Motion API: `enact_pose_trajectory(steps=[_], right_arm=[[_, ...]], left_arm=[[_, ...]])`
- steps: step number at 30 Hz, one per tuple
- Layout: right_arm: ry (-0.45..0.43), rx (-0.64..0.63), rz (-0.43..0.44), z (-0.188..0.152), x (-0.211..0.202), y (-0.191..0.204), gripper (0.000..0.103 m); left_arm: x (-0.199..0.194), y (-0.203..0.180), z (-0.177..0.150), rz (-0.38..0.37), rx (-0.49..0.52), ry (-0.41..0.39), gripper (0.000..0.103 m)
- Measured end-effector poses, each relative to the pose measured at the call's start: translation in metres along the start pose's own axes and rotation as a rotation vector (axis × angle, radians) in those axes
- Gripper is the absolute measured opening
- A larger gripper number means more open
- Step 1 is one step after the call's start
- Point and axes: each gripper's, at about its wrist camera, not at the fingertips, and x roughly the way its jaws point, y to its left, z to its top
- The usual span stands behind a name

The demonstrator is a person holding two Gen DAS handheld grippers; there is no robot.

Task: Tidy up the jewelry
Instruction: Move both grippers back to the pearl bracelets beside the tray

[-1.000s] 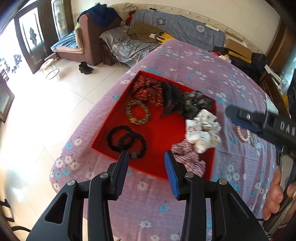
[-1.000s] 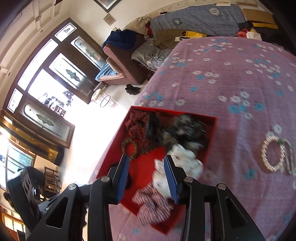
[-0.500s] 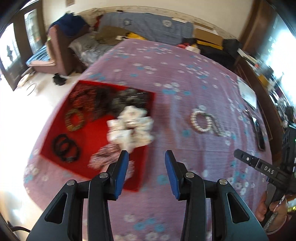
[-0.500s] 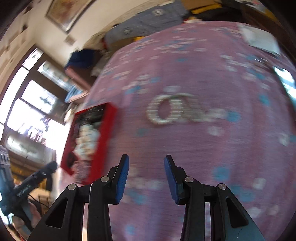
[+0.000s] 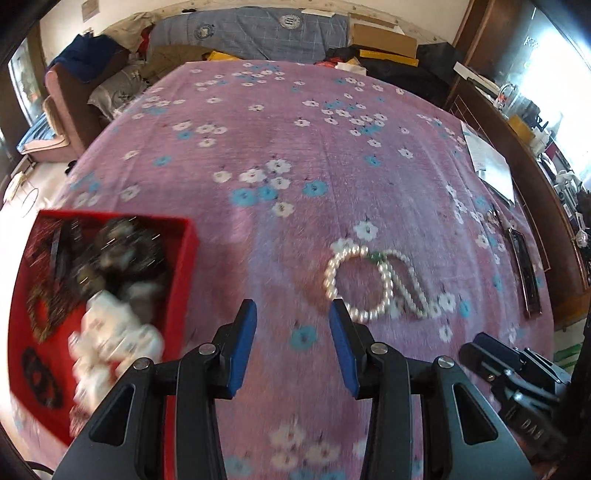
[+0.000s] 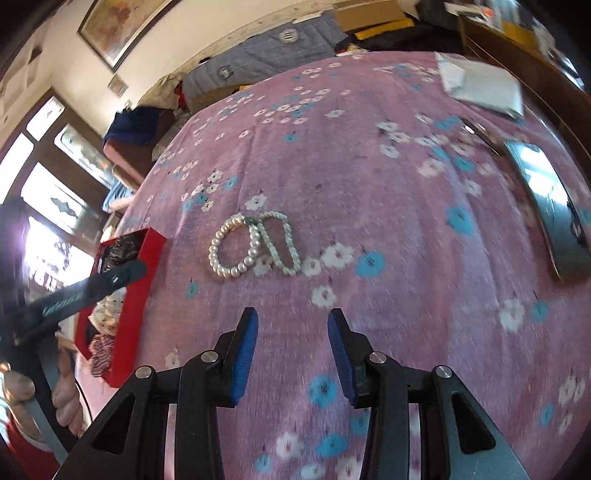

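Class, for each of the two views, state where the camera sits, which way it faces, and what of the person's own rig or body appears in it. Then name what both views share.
Left wrist view: on the left gripper, looking steeply down along its open blue-padded fingers at the pink flowered bedspread; the right gripper shows at lower right.
Right wrist view: on the right gripper, jaws open, facing down the same way; the left gripper and a hand show at left.
Shared: white pearl bracelets, red tray, black phone.

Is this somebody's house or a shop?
Most likely a house, a lived-in sitting room: a sofa piled with clothes, a framed picture on the wall, and a table under a flowered cloth.
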Motion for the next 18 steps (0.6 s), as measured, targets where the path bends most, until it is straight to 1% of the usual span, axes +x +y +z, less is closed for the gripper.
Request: enact_pose_trajectory(steps=[3, 5, 8, 10, 14, 18], right_arm=[[-0.004, -0.033, -0.030, 0.013, 0.019, 0.004, 0.042], [0.001, -0.046, -0.043, 0.020, 0.032, 0.004, 0.035], [0.014, -0.052, -0.044, 0.029, 0.048, 0.002, 0.032], [0.022, -0.062, -0.049, 0.033, 0.058, 0.004, 0.031], [0.010, -0.093, -0.053, 0.041, 0.066, 0.009, 0.031], [-0.005, -0.146, -0.073, 0.040, 0.069, 0.018, 0.031]], left_arm=[[0.023, -0.005, 0.011, -0.006, 0.013, 0.020, 0.039], [0.037, -0.007, 0.017, -0.008, 0.025, 0.031, 0.039], [0.055, -0.008, 0.024, -0.022, 0.023, 0.050, 0.038], [0.062, -0.009, 0.028, -0.032, 0.024, 0.058, 0.037], [0.072, -0.012, 0.031, -0.055, 0.049, 0.071, 0.036], [0.073, -0.020, 0.029, -0.032, 0.096, 0.048, 0.036]])
